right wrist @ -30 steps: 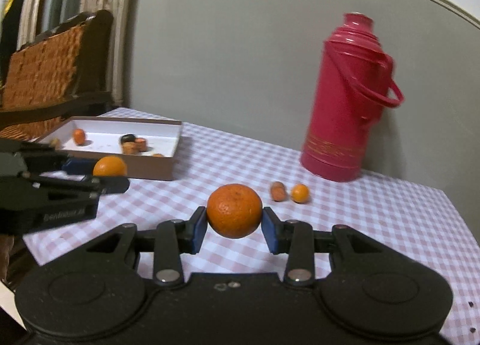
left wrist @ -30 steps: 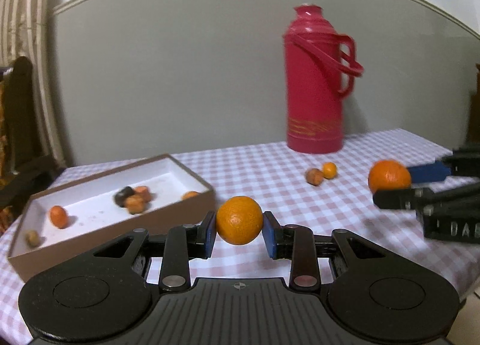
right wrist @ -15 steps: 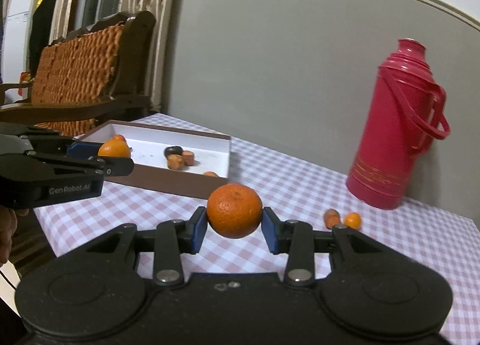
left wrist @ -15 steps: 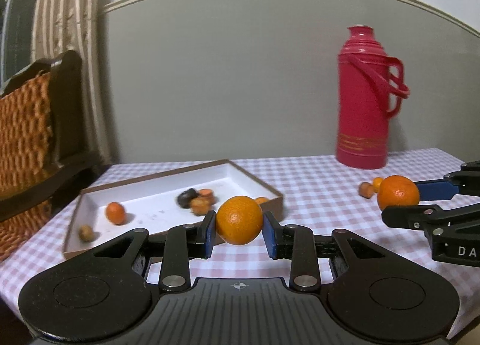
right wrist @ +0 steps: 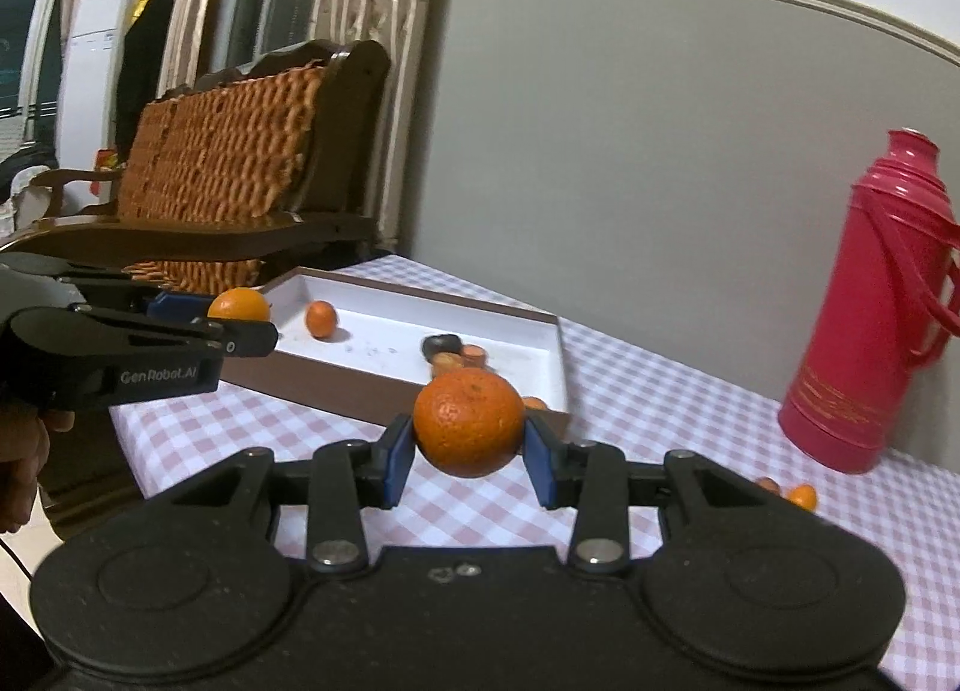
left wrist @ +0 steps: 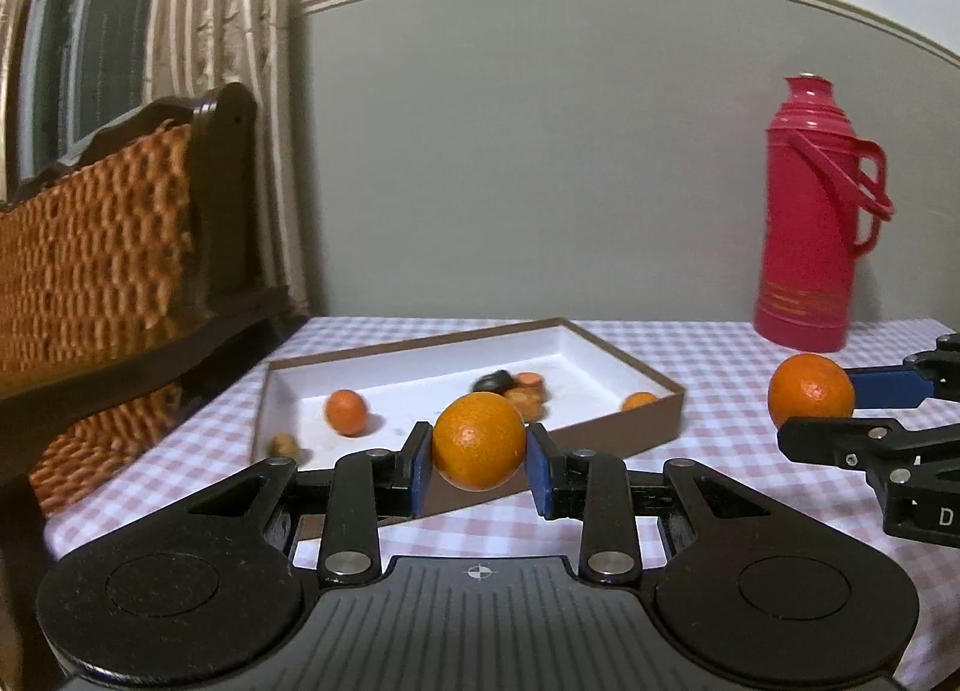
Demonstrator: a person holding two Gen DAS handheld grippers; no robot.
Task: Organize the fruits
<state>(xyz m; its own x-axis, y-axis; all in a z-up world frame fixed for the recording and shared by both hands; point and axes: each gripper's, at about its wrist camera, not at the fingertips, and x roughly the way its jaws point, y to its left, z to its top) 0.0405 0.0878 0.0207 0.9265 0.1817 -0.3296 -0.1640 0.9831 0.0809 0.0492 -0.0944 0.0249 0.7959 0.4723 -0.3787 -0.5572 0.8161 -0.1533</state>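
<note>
Nearest each camera, a mandarin sits squarely between blue pads: the left gripper (left wrist: 479, 472) is clenched on one orange (left wrist: 479, 440), and the right gripper (right wrist: 468, 466) grasps a second orange (right wrist: 468, 422) the same way. Each fruit is pinched at its widest part, off the worktop (left wrist: 738, 451), with nothing slack in the jaws. Both grippers hang just short of the near wall of the shallow box (left wrist: 654, 431) — the left one almost at its rim, the right one further back over the checked cloth.

Inside the box lie a small orange (left wrist: 345, 411), a pale brown fruit in the near corner (left wrist: 283, 443), a dark piece with a few orange-brown ones (left wrist: 516, 388) clustered beside it, and another small one (left wrist: 638, 401) against the right wall; what kinds these are is hard to tell at this blur. So part of the sorting looks done. Left to do, by my reading: release these two oranges into the box, then fetch the two small fruits (right wrist: 791, 491) lying on the cloth near the red flask (right wrist: 873, 307).
</note>
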